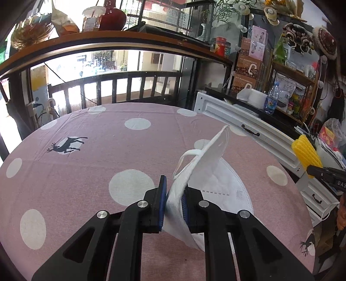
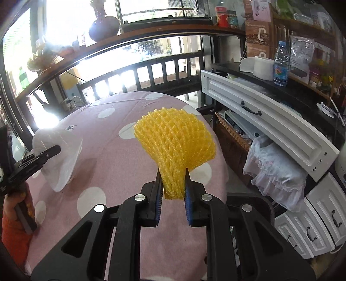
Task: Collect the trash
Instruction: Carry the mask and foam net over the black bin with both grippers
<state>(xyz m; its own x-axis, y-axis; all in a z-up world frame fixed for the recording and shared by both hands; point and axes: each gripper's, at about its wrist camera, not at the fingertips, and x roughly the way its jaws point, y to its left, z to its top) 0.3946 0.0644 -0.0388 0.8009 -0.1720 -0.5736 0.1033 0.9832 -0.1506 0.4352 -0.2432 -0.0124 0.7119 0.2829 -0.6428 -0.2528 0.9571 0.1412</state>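
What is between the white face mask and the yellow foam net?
Only bare pink tablecloth lies between the mask and the net, as the right wrist view shows.

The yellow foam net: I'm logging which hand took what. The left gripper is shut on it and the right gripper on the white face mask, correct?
Swapped. The right gripper is shut on the yellow foam net, as the right wrist view shows; the left gripper is shut on the white face mask.

Two hand-held grippers: left hand-held gripper (image 1: 174,192), right hand-held gripper (image 2: 172,183). One white face mask (image 1: 207,164). One yellow foam net (image 2: 175,140). One bench (image 1: 86,164) under pink spotted cloth. One water bottle (image 2: 281,62). One paper roll (image 2: 262,67). One dark red vase (image 1: 112,17).
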